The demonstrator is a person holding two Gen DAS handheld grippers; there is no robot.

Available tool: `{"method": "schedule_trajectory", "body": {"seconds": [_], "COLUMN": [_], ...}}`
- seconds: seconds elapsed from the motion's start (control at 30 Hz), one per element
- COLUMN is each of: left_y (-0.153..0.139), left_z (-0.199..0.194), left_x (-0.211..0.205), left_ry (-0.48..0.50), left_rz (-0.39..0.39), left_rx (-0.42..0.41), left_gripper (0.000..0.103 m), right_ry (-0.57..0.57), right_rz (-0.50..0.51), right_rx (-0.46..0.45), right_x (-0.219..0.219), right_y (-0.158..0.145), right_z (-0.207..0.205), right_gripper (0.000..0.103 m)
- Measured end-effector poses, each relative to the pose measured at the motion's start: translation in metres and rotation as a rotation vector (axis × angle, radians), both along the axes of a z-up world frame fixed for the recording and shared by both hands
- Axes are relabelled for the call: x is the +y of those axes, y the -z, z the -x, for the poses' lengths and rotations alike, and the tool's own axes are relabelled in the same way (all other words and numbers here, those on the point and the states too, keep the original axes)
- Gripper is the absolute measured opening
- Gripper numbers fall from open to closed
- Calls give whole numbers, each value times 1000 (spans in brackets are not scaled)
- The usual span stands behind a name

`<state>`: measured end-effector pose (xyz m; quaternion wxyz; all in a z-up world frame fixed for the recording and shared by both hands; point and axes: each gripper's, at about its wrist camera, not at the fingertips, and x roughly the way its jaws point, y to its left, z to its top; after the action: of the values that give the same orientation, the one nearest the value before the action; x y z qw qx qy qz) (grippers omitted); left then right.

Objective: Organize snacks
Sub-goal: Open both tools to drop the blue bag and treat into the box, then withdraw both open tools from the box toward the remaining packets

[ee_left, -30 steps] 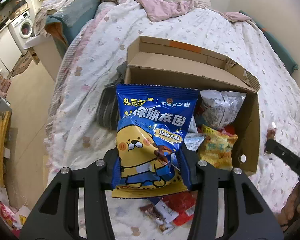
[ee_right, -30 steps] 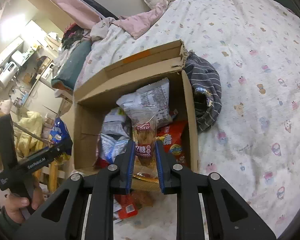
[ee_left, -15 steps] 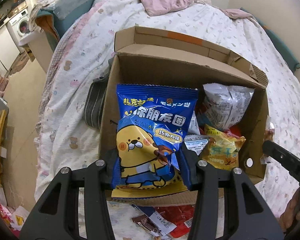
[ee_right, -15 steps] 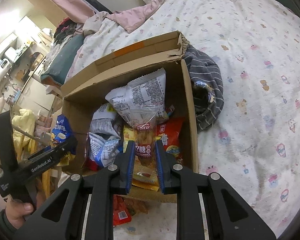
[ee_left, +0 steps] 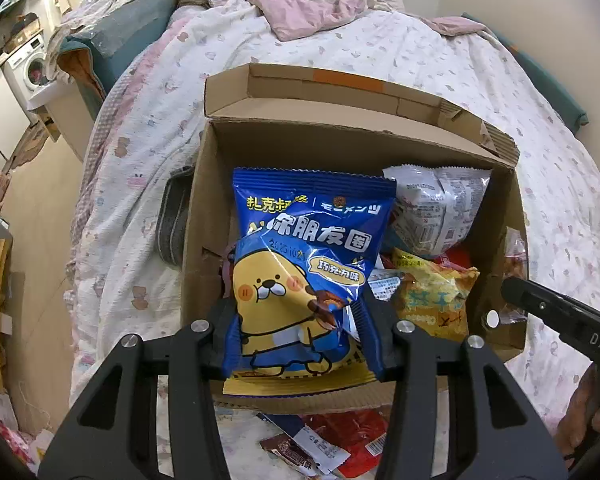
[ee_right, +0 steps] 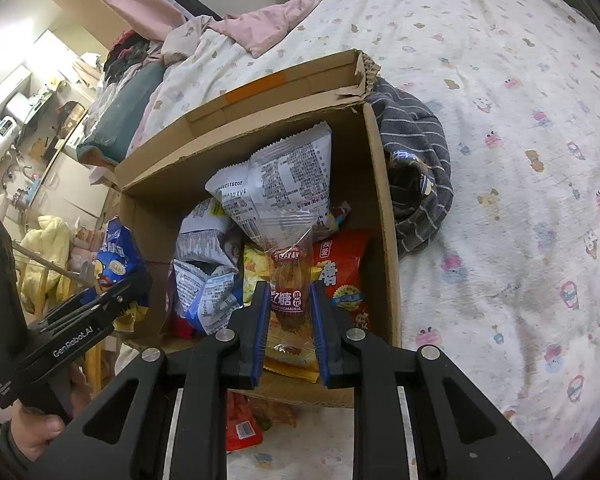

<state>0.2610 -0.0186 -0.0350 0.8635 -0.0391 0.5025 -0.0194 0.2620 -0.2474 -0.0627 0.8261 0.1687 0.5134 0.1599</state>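
An open cardboard box (ee_left: 340, 148) (ee_right: 380, 184) sits on the bed and holds several snack bags. My left gripper (ee_left: 300, 320) is shut on a blue snack bag with a yellow cartoon animal (ee_left: 300, 264), held over the box's near left part. My right gripper (ee_right: 290, 304) is shut on a clear twisted-snack packet (ee_right: 290, 276), held over the box's near right part. A white bag (ee_left: 436, 208) (ee_right: 284, 176), a yellow bag (ee_left: 432, 296) and a red bag (ee_right: 344, 276) lie inside. The left gripper also shows in the right wrist view (ee_right: 72, 328).
Loose red and brown snack packets (ee_left: 328, 444) (ee_right: 244, 424) lie on the sheet in front of the box. A grey striped cloth (ee_right: 416, 168) lies against the box's side. The patterned bedsheet (ee_right: 520, 160) spreads around; pillows and blankets sit at the far end.
Both grippers have moved forward with their bags, from in front of the box to over its near part. The box now looms larger in both views.
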Motion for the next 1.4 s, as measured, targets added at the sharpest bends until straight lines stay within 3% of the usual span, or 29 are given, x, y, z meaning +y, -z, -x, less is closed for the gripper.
{"method": "schedule_trajectory", "body": {"seconds": [0.1, 0.53, 0.67, 0.83, 0.87, 0.9, 0.97, 1.4], "left_y": [1, -2, -7, -12, -13, -13, -13, -19], "left_z": [0, 1, 4, 6, 6, 6, 6, 20], "left_x": [1, -5, -6, -6, -6, -5, -4, 4], "left_ry": [0, 19, 16, 13, 12, 9, 7, -7], "left_rz": [28, -2, -9, -17, -12, -8, -8, -2], "left_rx": [20, -2, -28, -44, -42, -40, -36, -62], "left_gripper": [44, 47, 73, 78, 78, 78, 78, 79], "right_ry": [-1, 3, 3, 10, 13, 16, 23, 12], "right_rz": [-17, -21, -24, -19, -14, -14, -50, -43], "right_rx": [6, -1, -6, -12, -13, -14, -27, -61], "right_x": [0, 1, 0, 0, -1, -2, -4, -4], "right_y": [1, 0, -2, -2, -2, -3, -5, -13], "right_z": [1, 0, -1, -1, -1, -1, 1, 5], "right_gripper": [22, 25, 25, 26, 34, 60, 82, 83]}}
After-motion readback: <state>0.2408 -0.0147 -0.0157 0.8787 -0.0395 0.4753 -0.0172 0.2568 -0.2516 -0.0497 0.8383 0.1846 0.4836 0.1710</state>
